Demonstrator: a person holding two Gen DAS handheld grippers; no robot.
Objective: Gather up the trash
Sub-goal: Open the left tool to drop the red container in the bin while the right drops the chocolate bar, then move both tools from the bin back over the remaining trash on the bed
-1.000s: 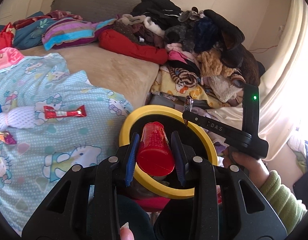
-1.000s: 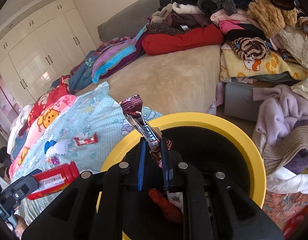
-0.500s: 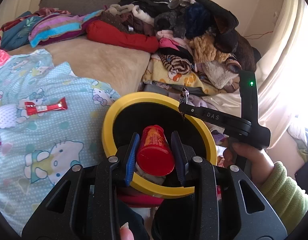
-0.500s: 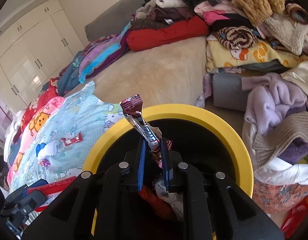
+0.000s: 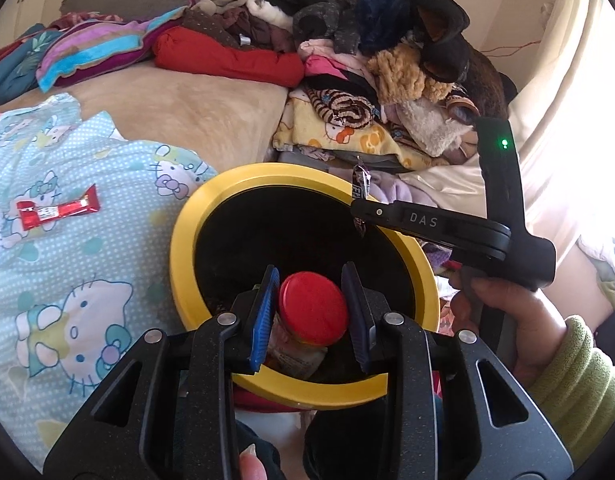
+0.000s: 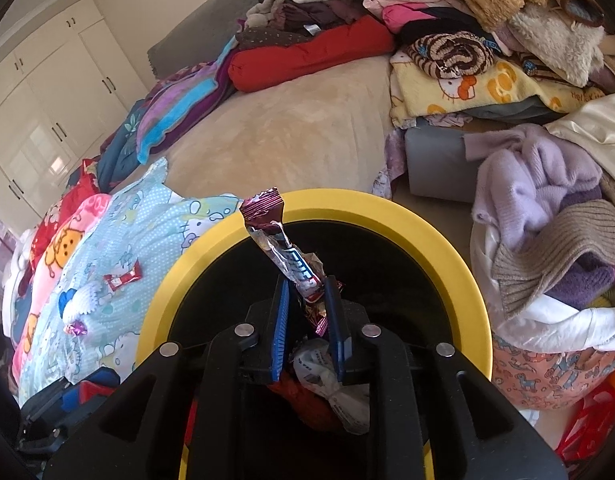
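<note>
My right gripper (image 6: 305, 312), jaws just easing apart, loosely brackets a purple snack wrapper (image 6: 283, 252) over the yellow-rimmed bin (image 6: 447, 248); my left gripper (image 5: 311, 308) clamps a red-capped bottle (image 5: 312, 308) above its near rim. Either could snag and miss. A red wrapper (image 5: 55, 211) remains on the bedspread (image 5: 107, 264).

Red-lidded bottle (image 5: 312, 314), tipped over yellow-rimmed black bin (image 5: 211, 216); crumpled purple-silver wrapper (image 6: 285, 250) above bin; red wrapper (image 5: 55, 212) flat on quilt.
</note>
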